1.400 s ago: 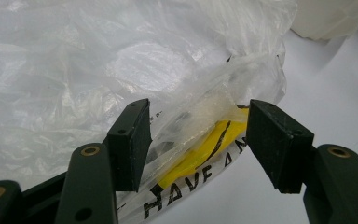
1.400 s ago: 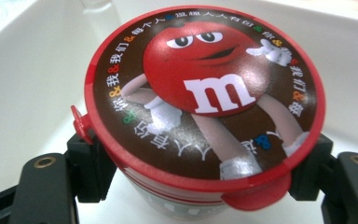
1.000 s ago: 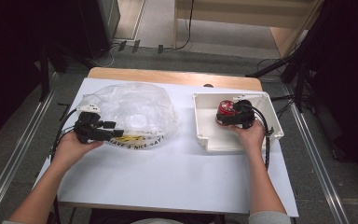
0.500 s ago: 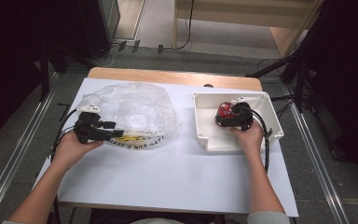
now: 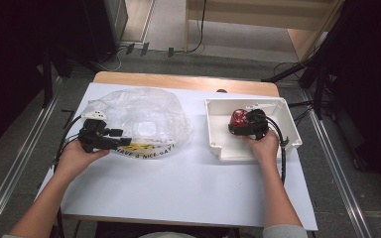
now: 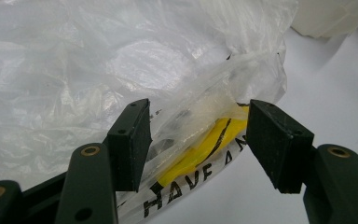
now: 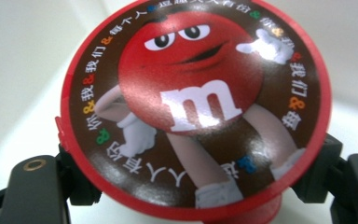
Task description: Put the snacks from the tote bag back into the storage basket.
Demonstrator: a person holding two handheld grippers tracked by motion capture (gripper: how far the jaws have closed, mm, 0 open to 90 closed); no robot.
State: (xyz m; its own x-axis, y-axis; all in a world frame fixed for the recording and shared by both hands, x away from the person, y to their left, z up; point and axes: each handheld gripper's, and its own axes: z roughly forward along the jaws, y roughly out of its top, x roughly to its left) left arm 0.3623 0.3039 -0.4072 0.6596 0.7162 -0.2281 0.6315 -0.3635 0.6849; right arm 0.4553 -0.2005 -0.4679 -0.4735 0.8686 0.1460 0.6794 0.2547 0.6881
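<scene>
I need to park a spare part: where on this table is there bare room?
Free: the white table in front of the plastic bag and white tray, plus the strip between them. Crowded: inside the tray, where the right gripper meets the red container.

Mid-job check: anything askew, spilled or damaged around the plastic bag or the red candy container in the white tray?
Nothing stands out. The red candy container sits in the white tray, intact, between the jaws of the right claw. The plastic bag is crumpled but shows no tear; its printed edge lies between the open left claw jaws. No spill on the table.
</scene>
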